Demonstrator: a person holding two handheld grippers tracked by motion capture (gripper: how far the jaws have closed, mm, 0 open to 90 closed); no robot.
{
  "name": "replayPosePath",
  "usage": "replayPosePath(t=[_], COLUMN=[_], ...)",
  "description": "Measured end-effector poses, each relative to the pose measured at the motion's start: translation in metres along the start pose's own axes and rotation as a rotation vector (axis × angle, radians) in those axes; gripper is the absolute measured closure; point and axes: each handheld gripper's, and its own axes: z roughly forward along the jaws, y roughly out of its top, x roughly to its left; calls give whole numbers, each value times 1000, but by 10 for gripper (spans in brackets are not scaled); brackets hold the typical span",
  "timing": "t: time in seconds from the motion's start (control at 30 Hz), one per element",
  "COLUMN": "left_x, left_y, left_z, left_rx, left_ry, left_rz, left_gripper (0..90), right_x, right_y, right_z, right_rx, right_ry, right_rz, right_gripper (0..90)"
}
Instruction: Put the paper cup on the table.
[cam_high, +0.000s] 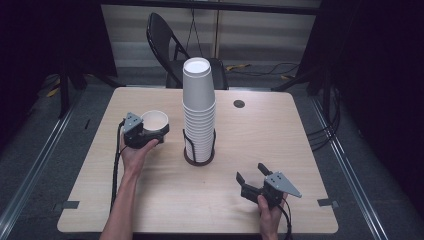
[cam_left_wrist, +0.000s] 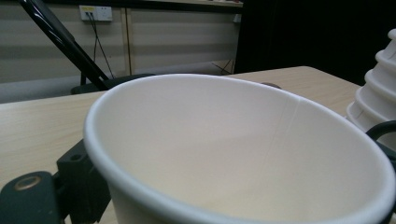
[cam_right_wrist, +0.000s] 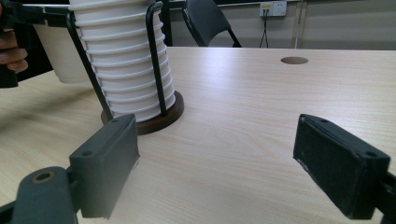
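Holding the cup (cam_high: 155, 120) upright, the left gripper (cam_high: 150, 134) pinches its wall; steady pressure avoids crushing, while the right gripper (cam_high: 252, 180), jaws spread, waits.

In the left gripper view the paper cup (cam_left_wrist: 243, 154) is cut off by the lower edge, its base is hidden, and the cup stack (cam_left_wrist: 376, 98) is cropped at the right.
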Motion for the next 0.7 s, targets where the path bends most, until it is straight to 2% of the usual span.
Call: replayPosePath(t=[0.07, 0.13, 0.3, 0.47, 0.57, 0.63, 0.7], left_x=[4, 8, 7, 8, 9, 7, 8], left_y=[-3, -8, -16, -22, -25, -27, -29], left_z=[3, 7, 12, 11, 11, 12, 12], left_rx=[9, 25, 62, 79, 113, 130, 157], left_ry=[10, 7, 18, 24, 32, 42, 45], left_rz=[-4, -27, -11, -28, -17, 10, 20], left_gripper=[86, 86, 81, 93, 95, 117, 132], right_x=[0, 0, 0, 0, 0, 0, 0], right_y=[0, 0, 0, 0, 0, 0, 0], right_z=[0, 0, 1, 1, 1, 1, 1], right_rx=[2, 1, 10, 8, 9, 11, 12], right_ry=[2, 2, 7, 7, 6, 7, 8], right_rz=[2, -1, 3, -3, -4, -1, -2], right_gripper=[137, 137, 137, 137, 137, 137, 137])
